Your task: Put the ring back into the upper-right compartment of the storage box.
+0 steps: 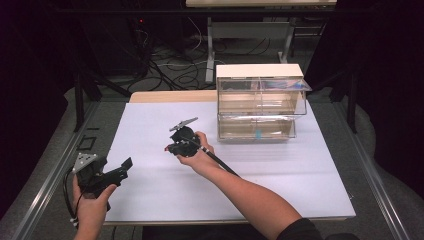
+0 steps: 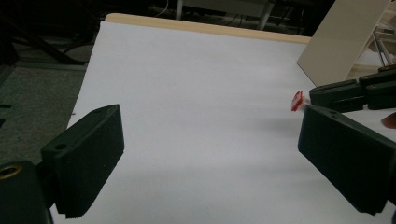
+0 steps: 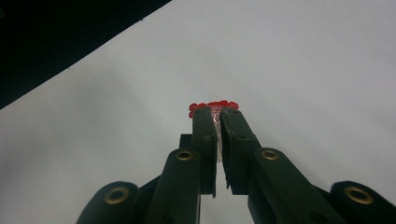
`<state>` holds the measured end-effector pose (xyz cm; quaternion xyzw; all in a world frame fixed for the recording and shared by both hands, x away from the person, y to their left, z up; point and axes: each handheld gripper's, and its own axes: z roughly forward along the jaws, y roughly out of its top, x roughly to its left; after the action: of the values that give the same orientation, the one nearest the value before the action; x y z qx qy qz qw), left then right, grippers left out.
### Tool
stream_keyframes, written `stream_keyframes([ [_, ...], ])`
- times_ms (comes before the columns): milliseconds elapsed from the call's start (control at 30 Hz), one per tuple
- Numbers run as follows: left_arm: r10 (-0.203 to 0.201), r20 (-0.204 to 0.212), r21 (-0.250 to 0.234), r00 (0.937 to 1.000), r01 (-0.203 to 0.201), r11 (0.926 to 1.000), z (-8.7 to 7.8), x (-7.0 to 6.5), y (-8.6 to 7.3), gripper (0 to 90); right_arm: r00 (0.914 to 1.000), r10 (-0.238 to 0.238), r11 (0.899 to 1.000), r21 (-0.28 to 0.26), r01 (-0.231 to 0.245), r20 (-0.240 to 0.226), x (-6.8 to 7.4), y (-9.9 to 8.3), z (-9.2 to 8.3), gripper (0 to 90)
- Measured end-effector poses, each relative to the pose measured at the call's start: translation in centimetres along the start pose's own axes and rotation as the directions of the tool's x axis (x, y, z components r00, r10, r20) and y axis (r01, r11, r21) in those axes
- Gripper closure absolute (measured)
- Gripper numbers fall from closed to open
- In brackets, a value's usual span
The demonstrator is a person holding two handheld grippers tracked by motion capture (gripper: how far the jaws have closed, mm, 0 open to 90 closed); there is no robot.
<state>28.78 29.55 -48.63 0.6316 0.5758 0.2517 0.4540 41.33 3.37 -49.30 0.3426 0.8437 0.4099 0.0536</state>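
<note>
1. Two hand-held grippers work over one desk (image 1: 300, 190) covered by a white sheet: the left gripper (image 1: 125, 165) is at the desk's near left corner, the right gripper (image 1: 169, 148) is over the middle of the sheet.
2. One small red-topped object (image 3: 214, 106) is pinched at the tips of the right gripper (image 3: 217, 116), whose jaws are clenched on it with only a thin slit between them; it is held above the white sheet, left of the clear box.
3. One clear plastic drawer box (image 1: 260, 102) with a pale top stands at the far right of the sheet, well apart from both grippers; something small and blue (image 1: 258, 134) lies in its lower drawer, too small to identify.
4. The red-topped object is mostly hidden by the jaws; a bit of clear material shows between them, and its shape cannot be made out. From the left gripper view it shows as a red speck (image 2: 297, 101) at the tip of the other gripper.
5. The left gripper (image 2: 210, 144) has its jaws spread wide and released, bare sheet between them.
6. The right forearm (image 1: 250, 195) reaches diagonally in from the lower right, its hand (image 1: 197, 155) wrapped around the gripper; the left hand (image 1: 92, 207) grips its tool from below at the desk's edge.
</note>
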Motion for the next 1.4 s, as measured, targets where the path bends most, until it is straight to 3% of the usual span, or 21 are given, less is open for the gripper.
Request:
stream_keyframes([
  [233, -0.002, 0.003, 0.001, 1.0, 0.002, 1.0, 0.1, 0.0, 0.0, 7.0, 1.0, 0.001, 1.0, -0.019, -0.001, -0.01, -0.6, 0.2, -1.9, 85.3],
  [500, -0.005, 0.007, 0.006, 1.0, 0.005, 1.0, 0.2, -0.1, 0.0, 7.0, 0.9992, 0.013, 1.0, 0.001, -0.013, -0.037, -0.9, 0.3, -3.9, 85.3],
  [700, -0.004, 0.007, 0.007, 1.0, 0.004, 1.0, 0.2, -0.1, 0.0, 7.0, 0.9995, 0.008, 1.0, 0.009, -0.008, -0.03, -1.2, 0.9, -5.7, 85.3],
  [933, -0.002, 0.007, 0.009, 1.0, 0.002, 1.0, 0.2, -0.2, 0.0, 7.0, 0.9994, 0.011, 1.0, -0.017, -0.011, -0.032, -1.5, 1.6, -7.1, 85.3],
  [1400, -0.004, 0.006, 0.009, 1.0, 0.004, 0.9999, 0.2, -0.2, 0.0, 7.0, 0.9989, 0.011, 1.0, 0.003, -0.011, -0.046, -1.1, 2.8, -9.3, 85.3],
])
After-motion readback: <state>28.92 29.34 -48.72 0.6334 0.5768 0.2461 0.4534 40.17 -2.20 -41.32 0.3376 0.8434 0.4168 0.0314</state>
